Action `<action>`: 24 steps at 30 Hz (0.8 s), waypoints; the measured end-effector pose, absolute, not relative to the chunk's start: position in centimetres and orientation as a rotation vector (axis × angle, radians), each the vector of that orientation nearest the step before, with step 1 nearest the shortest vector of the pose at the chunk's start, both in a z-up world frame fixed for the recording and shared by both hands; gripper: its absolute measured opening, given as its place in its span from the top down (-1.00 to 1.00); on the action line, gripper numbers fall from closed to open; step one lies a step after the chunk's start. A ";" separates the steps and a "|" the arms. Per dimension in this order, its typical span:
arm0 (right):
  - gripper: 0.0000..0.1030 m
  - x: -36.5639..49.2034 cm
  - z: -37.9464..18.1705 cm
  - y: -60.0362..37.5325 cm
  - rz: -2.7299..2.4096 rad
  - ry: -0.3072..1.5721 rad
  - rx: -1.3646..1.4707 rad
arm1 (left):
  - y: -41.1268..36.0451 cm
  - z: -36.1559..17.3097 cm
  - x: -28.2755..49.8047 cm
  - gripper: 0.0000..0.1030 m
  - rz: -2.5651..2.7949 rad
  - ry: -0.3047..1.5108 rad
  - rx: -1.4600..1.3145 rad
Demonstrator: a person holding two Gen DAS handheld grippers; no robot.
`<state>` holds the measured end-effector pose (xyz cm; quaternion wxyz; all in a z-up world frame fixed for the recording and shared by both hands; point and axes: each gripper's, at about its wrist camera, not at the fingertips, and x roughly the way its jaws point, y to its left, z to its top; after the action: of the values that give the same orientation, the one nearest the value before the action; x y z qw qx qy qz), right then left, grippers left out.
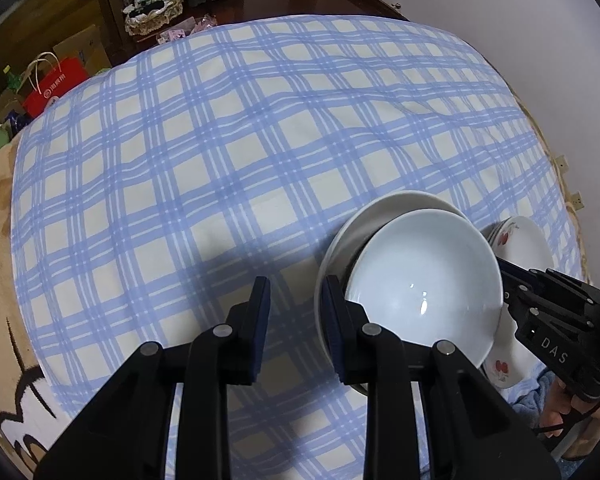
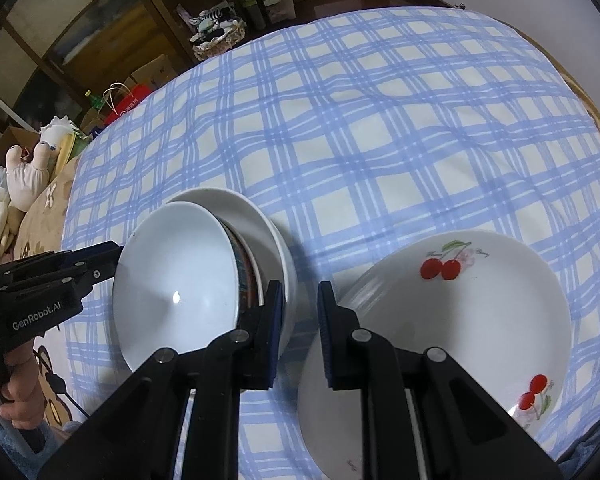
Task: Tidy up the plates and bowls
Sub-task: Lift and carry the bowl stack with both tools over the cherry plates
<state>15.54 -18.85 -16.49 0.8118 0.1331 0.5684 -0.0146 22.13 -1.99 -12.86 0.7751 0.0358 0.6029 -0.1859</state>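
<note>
Now, L gripper (image 1: 296, 320), R gripper (image 2: 298, 320) flanking bowl stack (image 1: 420, 280), jaws narrow, grip unclear.

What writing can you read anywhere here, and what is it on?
"GenRobot.AI": side of the left gripper.
"DAS": side of the right gripper.
Script beside the cherries on the plate: too small to read.
White print on the red bag: too blurred.

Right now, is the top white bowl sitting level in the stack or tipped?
Tipped. The top white bowl leans out of the bowl under it, its opening facing sideways toward the left gripper instead of straight up.
</note>
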 end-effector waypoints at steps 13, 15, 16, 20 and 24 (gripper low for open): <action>0.65 15.5 -17.0 -19.3 -0.044 1.225 0.371 | -2.2 -13.5 21.7 0.53 -0.439 1.257 0.108; 0.65 15.5 -16.9 -19.1 -0.047 1.225 0.350 | -2.3 -13.5 21.7 0.53 -0.435 1.256 0.111; 0.67 15.5 -16.8 -18.9 -0.043 1.223 0.337 | -2.1 -13.5 21.8 0.53 -0.433 1.264 0.097; 0.80 15.6 -16.7 -18.6 -0.026 1.217 0.325 | -1.3 -13.9 22.3 0.53 -0.453 1.303 0.017; 0.80 15.7 -16.6 -18.2 -0.039 1.216 0.319 | -1.3 -14.1 22.3 0.54 -0.454 1.306 0.009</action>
<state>15.66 -18.19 -16.61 0.8088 0.1491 0.5686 -0.0184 22.30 -1.28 -14.06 0.7704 0.0040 0.6021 -0.2095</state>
